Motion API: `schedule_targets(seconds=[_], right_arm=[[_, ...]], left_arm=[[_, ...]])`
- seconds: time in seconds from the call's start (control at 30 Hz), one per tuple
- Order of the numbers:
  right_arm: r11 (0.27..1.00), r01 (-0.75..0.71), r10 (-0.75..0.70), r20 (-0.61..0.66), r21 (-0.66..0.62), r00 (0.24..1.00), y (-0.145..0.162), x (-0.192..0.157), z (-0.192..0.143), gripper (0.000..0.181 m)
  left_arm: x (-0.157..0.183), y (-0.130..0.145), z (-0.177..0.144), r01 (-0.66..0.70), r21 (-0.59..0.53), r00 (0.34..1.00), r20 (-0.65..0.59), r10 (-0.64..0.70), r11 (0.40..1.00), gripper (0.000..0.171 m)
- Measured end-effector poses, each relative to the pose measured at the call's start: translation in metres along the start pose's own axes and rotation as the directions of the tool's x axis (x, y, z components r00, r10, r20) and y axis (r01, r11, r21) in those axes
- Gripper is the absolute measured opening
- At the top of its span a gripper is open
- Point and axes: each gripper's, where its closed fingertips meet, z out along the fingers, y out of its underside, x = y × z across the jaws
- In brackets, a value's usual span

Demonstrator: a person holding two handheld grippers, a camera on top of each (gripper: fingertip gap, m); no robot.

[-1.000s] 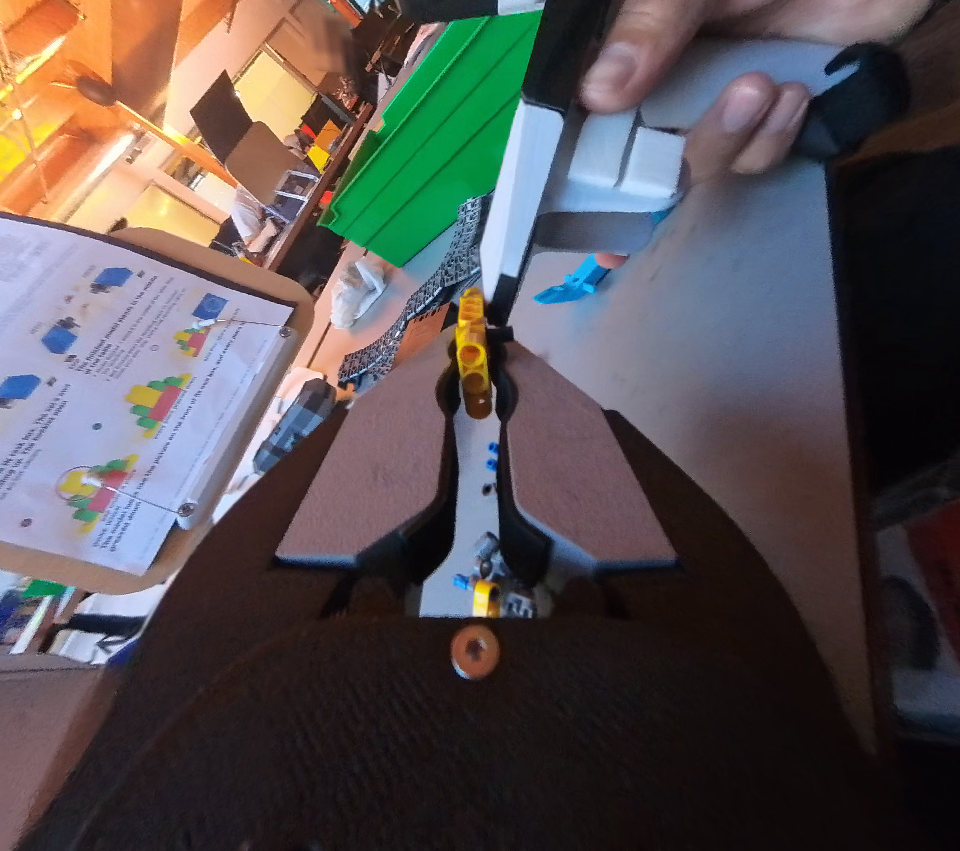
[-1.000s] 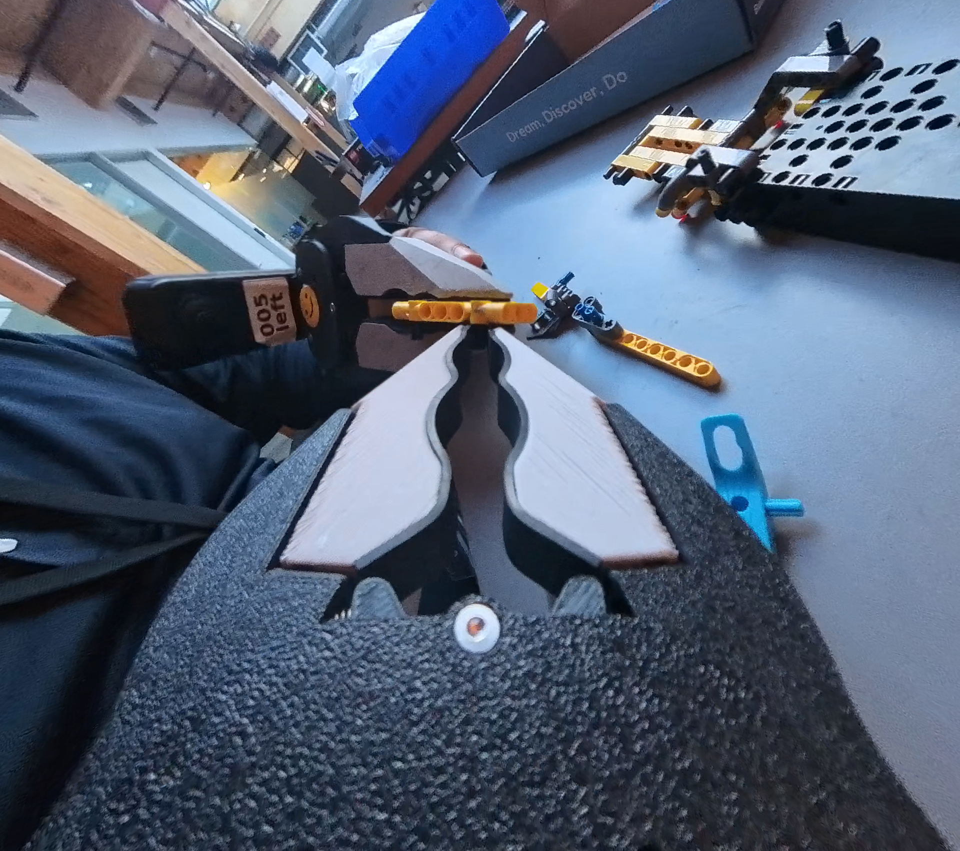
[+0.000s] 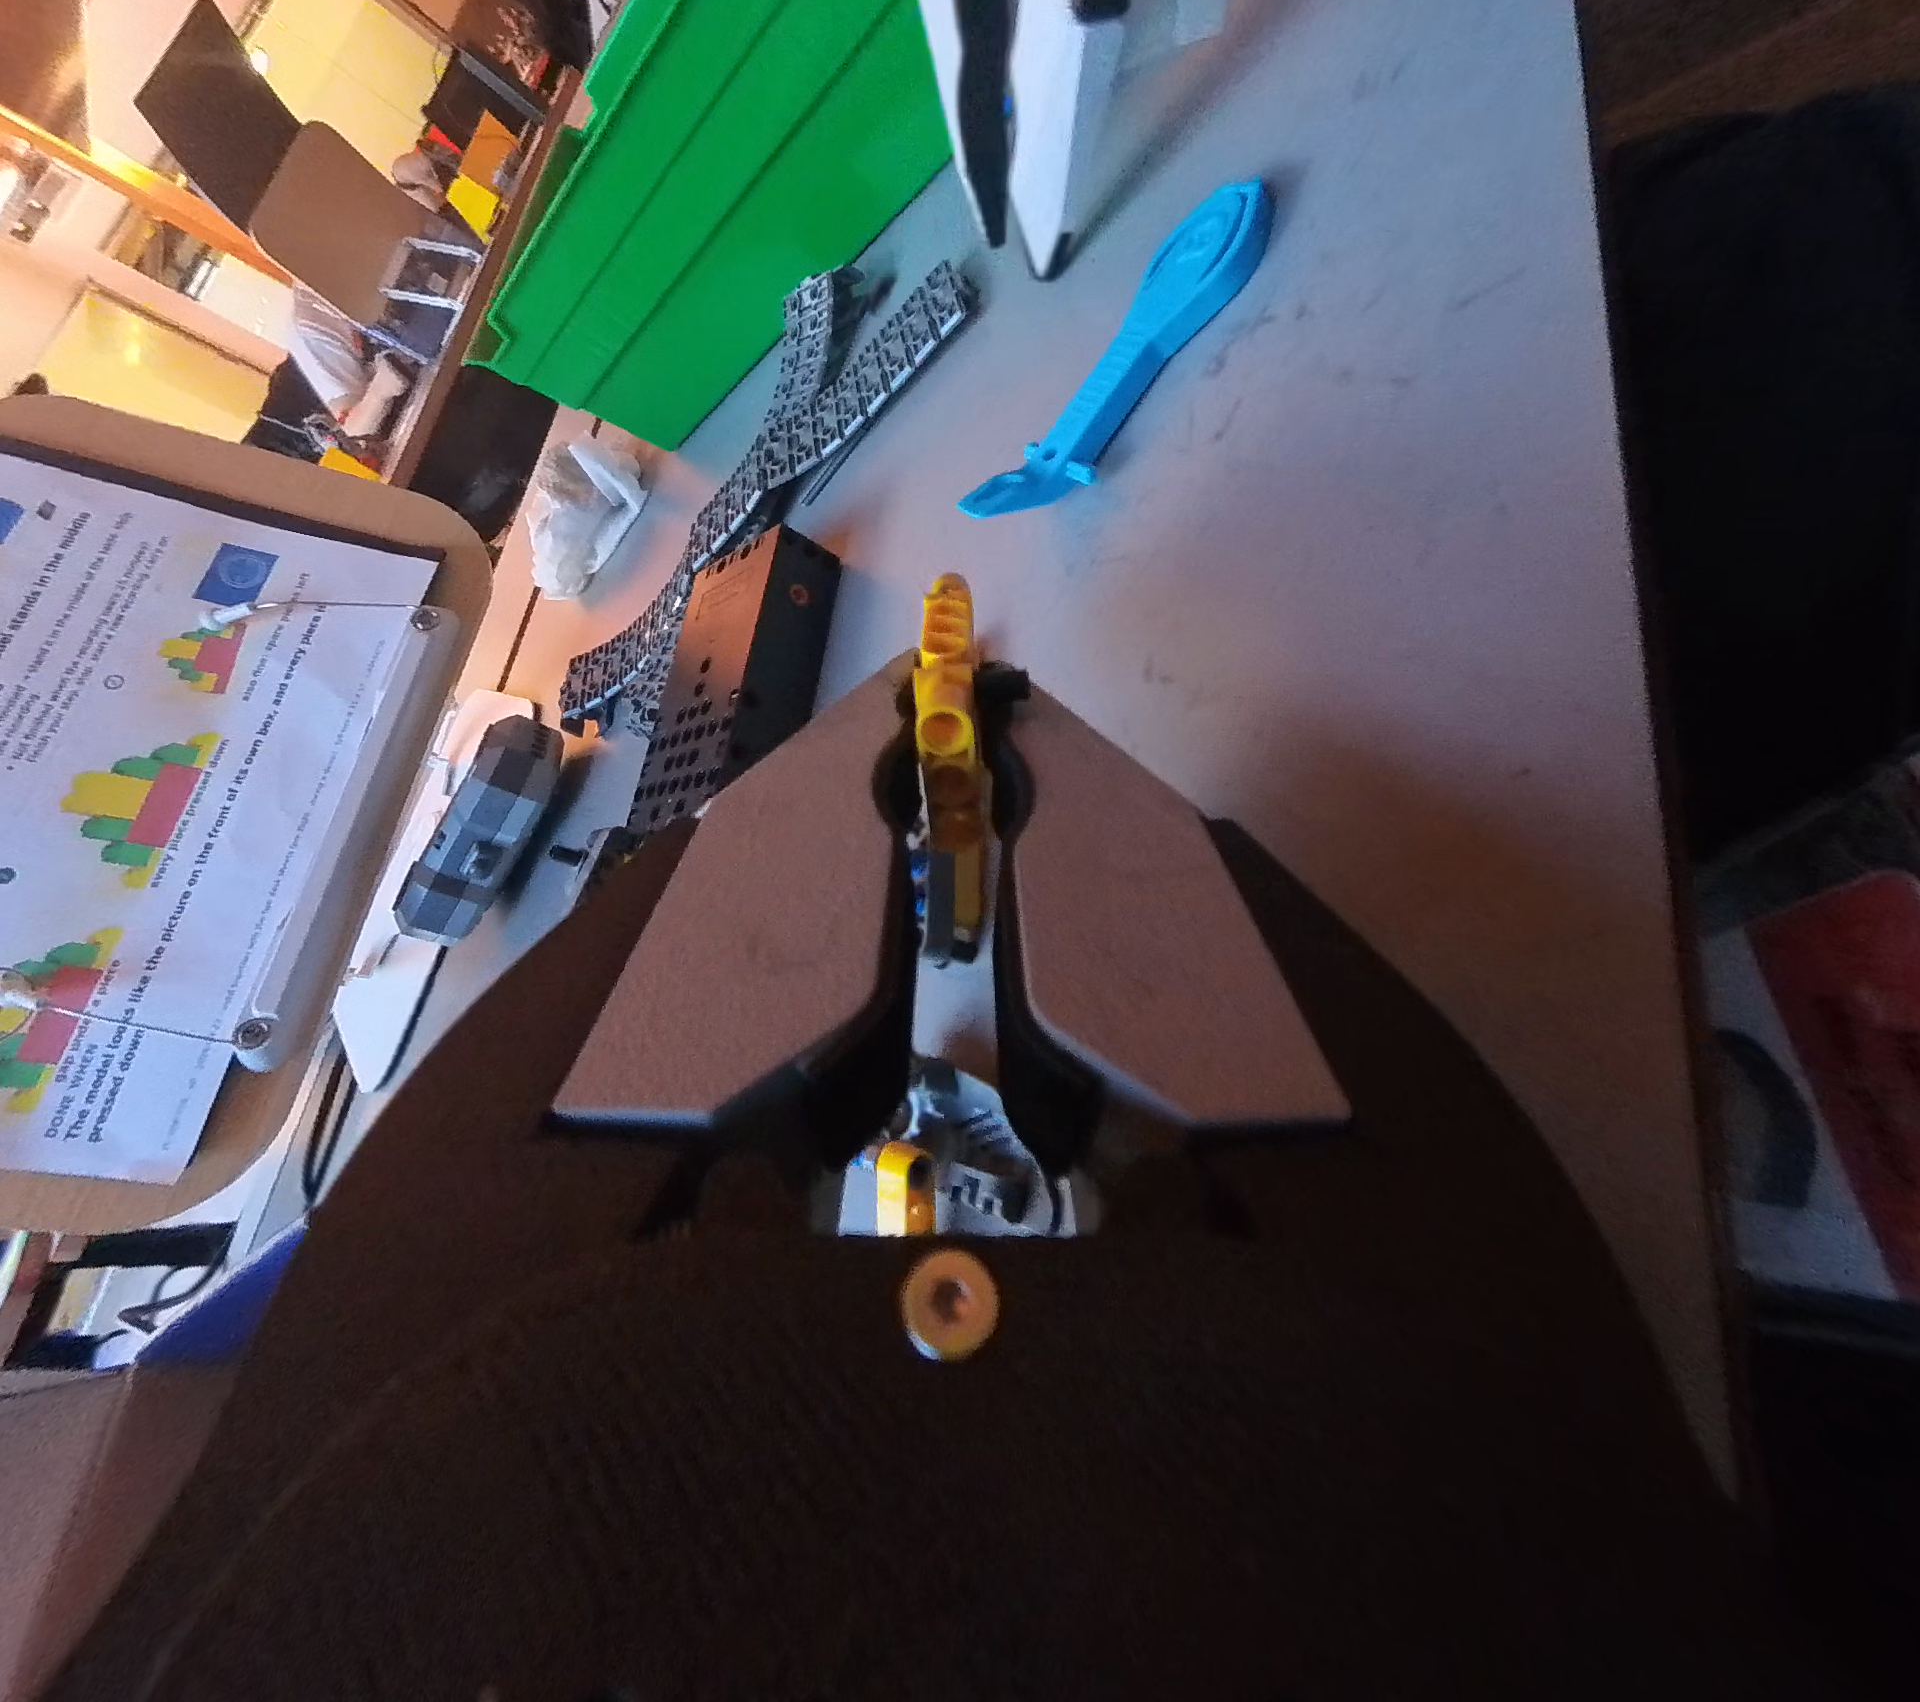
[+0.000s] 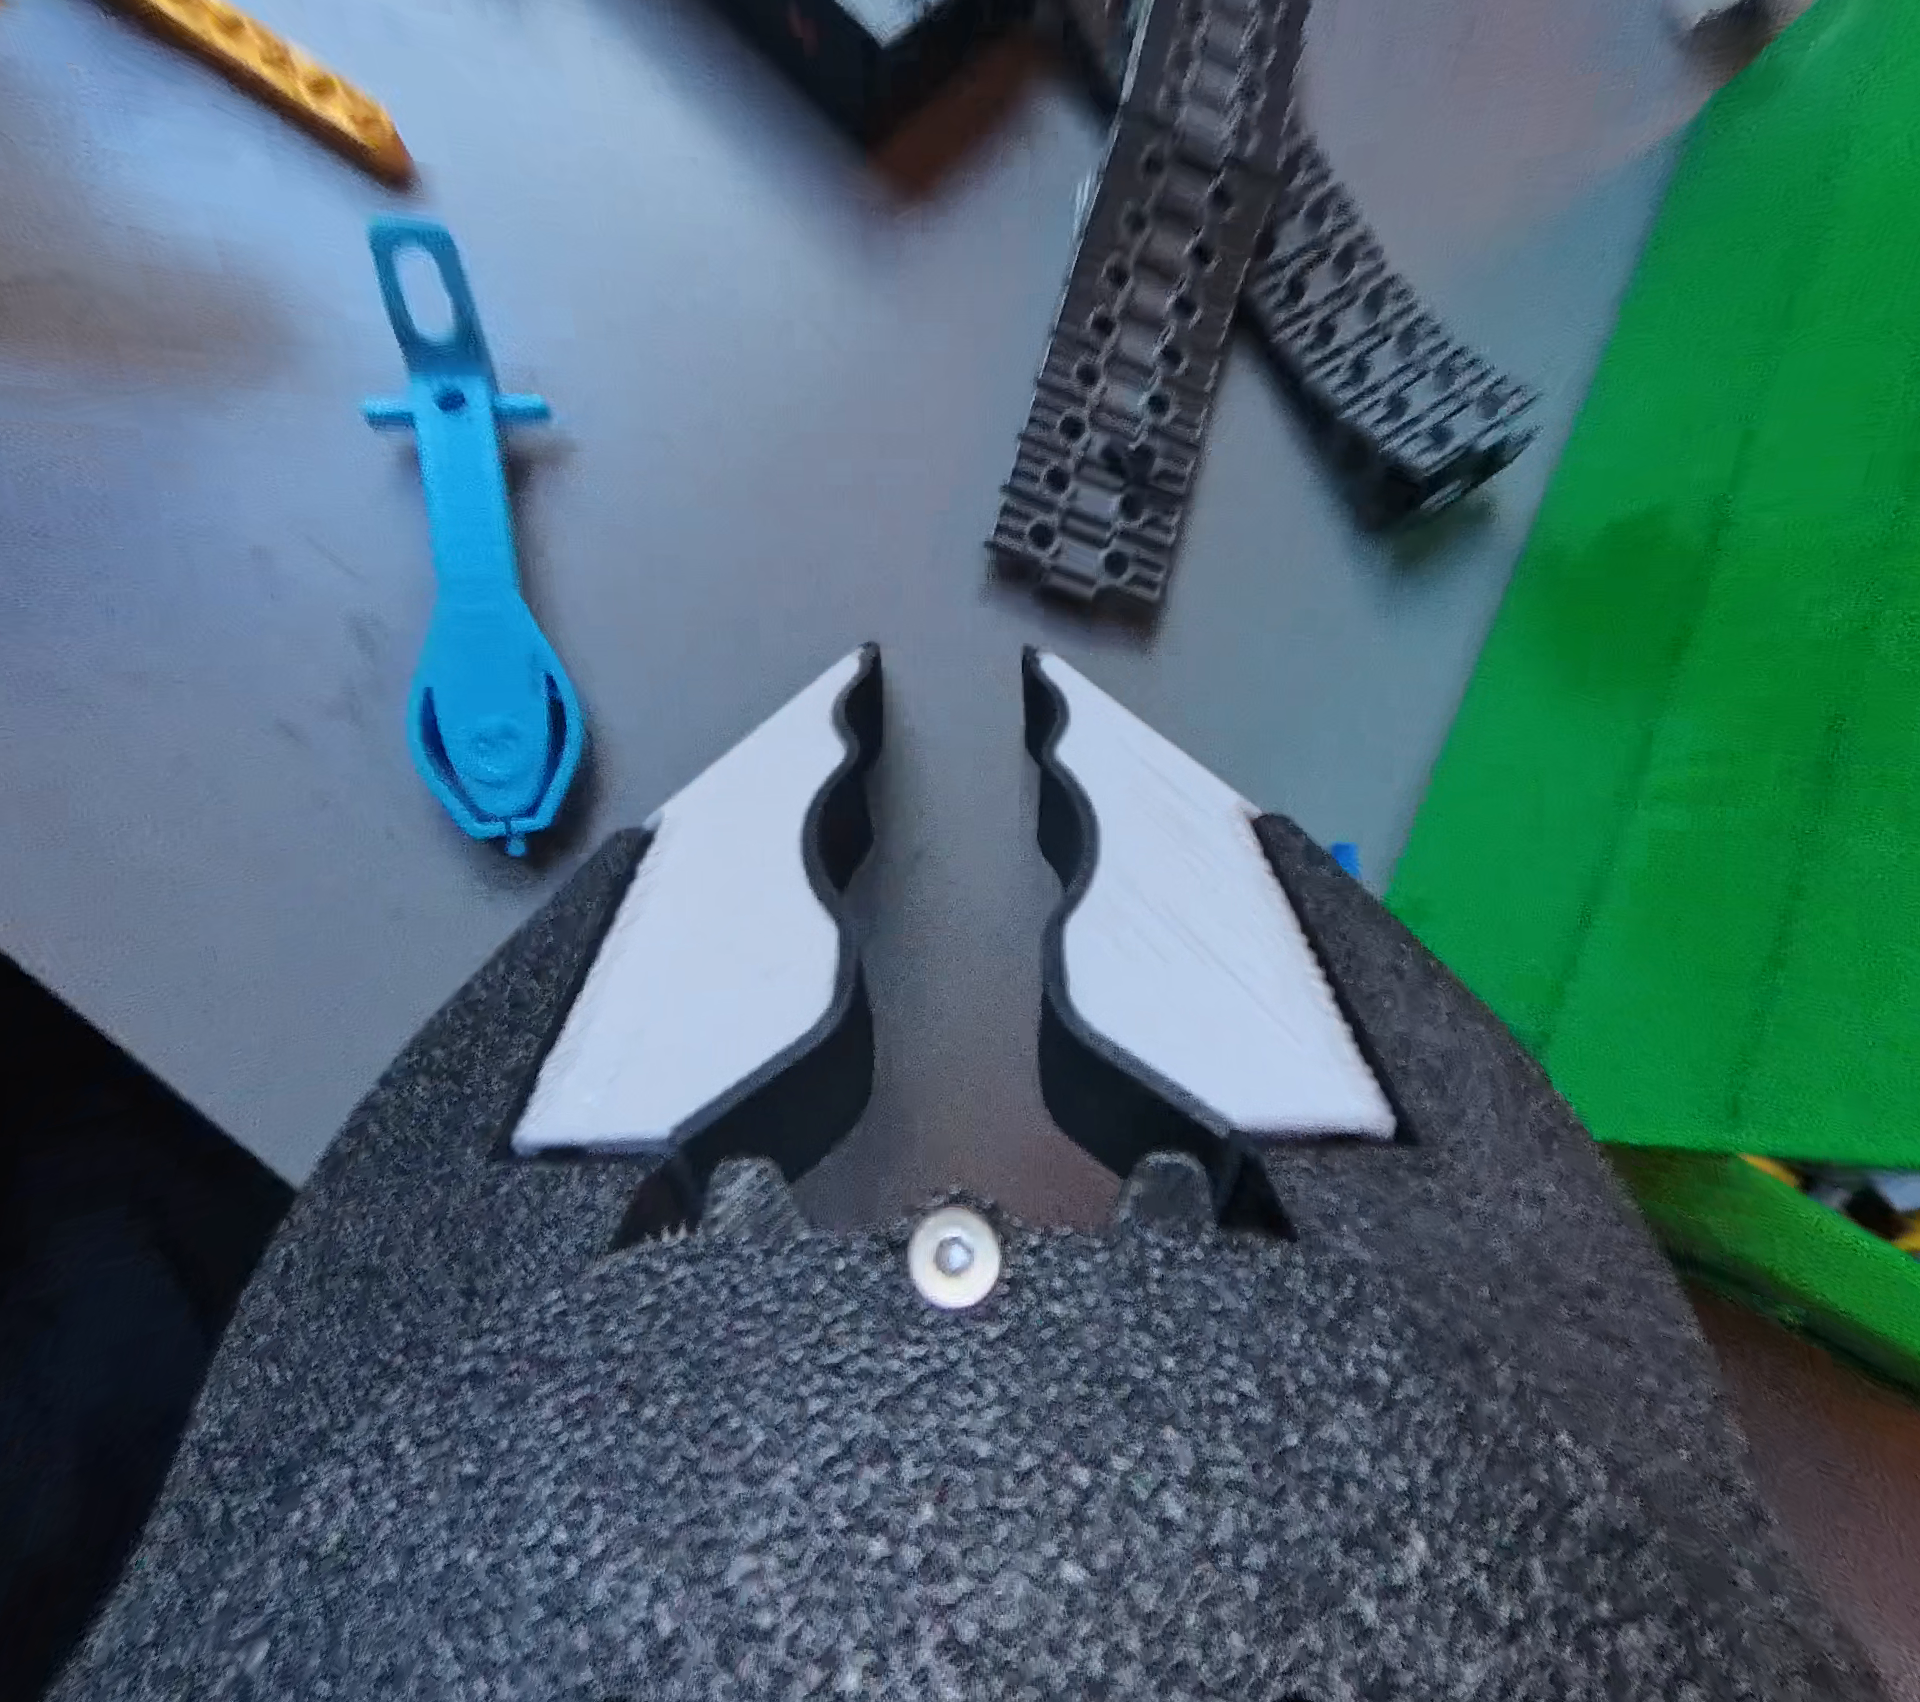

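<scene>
My left gripper (image 3: 951, 676) is shut on a yellow holed beam (image 3: 948, 717) with a small black pin at its side, held above the grey table (image 3: 1403, 613); the beam sticks out past the fingertips. My right gripper (image 4: 951, 665) is open and empty, low over the table (image 4: 727, 364), its tips just short of the end of a black track strip (image 4: 1132, 364). A blue plastic separator tool (image 4: 473, 572) lies left of it; the tool also shows in the left wrist view (image 3: 1143, 353). The right gripper's white fingers (image 3: 1039, 42) show at the top of the left wrist view.
A green bin (image 4: 1714, 665) stands right of the right gripper, also in the left wrist view (image 3: 748, 125). A black holed block (image 3: 738, 696), a grey part (image 3: 483, 821), a second track strip (image 4: 1382, 364), an orange beam (image 4: 229, 42) and an instruction sheet on a stand (image 3: 187, 769) surround the work area. The tips of one gripper are about 15 cm away from the tips of the other.
The right gripper has let go, opened and swung away from the left gripper's beam toward the track strips and green bin. The left gripper still holds the yellow beam.
</scene>
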Motion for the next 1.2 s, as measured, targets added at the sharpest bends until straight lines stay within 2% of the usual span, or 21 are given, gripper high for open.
schedule_targets(seconds=[0.23,0.33,0.43,0.53,0.63,0.73,0.8,0.87,0.97,1.07,1.13,1.2], right_arm=[[0.995,-0.037,0.04,-0.026,0.094,0.999,-0.013,0.019,-0.025,0.022],[0.986,-0.068,0.068,0.001,0.155,0.998,-0.021,0.015,-0.032,0.019],[0.966,-0.038,0.034,0.02,0.256,0.999,-0.041,0.003,-0.04,0.015],[0.921,0.024,-0.077,0.12,0.39,0.99,-0.07,-0.036,-0.049,0.017],[0.849,0.228,-0.31,0.1,0.476,0.945,-0.088,-0.08,-0.052,0.026],[0.767,0.478,-0.522,-0.017,0.429,0.853,-0.086,-0.109,-0.04,0.027],[0.727,0.557,-0.609,0.0,0.402,0.793,-0.08,-0.129,-0.033,0.029],[0.698,0.592,-0.65,0.008,0.403,0.76,-0.079,-0.143,-0.03,0.028],[0.642,0.656,-0.692,-0.067,0.397,0.718,-0.084,-0.147,-0.027,0.017],[0.572,0.727,-0.741,-0.141,0.379,0.656,-0.085,-0.15,-0.025,0.007],[0.563,0.729,-0.74,-0.155,0.39,0.655,-0.085,-0.149,-0.026,0.005],[0.593,0.685,-0.709,-0.129,0.425,0.693,-0.086,-0.147,-0.027,0.005]], left_arm=[[0.003,0.001,0.001,-0.015,-0.008,1.0,-0.011,0.015,1.0,0.007],[0.005,0.002,0.002,-0.027,-0.02,1.0,-0.012,0.027,0.999,0.008],[0.005,0.003,0.003,-0.034,-0.029,0.999,-0.014,0.034,0.999,0.008],[0.006,0.003,0.003,-0.038,-0.026,0.999,-0.017,0.038,0.999,0.007],[0.009,-0.005,0.001,-0.045,0.02,0.999,-0.028,0.045,0.999,0.007],[0.017,-0.016,-0.004,-0.061,0.091,0.996,-0.065,0.067,0.994,0.007],[0.021,-0.021,-0.007,-0.068,0.123,0.994,-0.077,0.078,0.99,0.007],[0.021,-0.02,-0.007,-0.074,0.116,0.994,-0.076,0.083,0.99,0.007],[0.025,-0.026,-0.009,-0.081,0.149,0.992,-0.082,0.094,0.985,0.007],[0.022,-0.024,-0.009,-0.063,0.133,0.994,-0.078,0.074,0.989,0.007],[0.021,-0.025,-0.01,-0.06,0.14,0.995,-0.071,0.071,0.988,0.007],[0.017,-0.027,-0.011,-0.05,0.154,0.997,-0.055,0.06,0.987,0.008]])
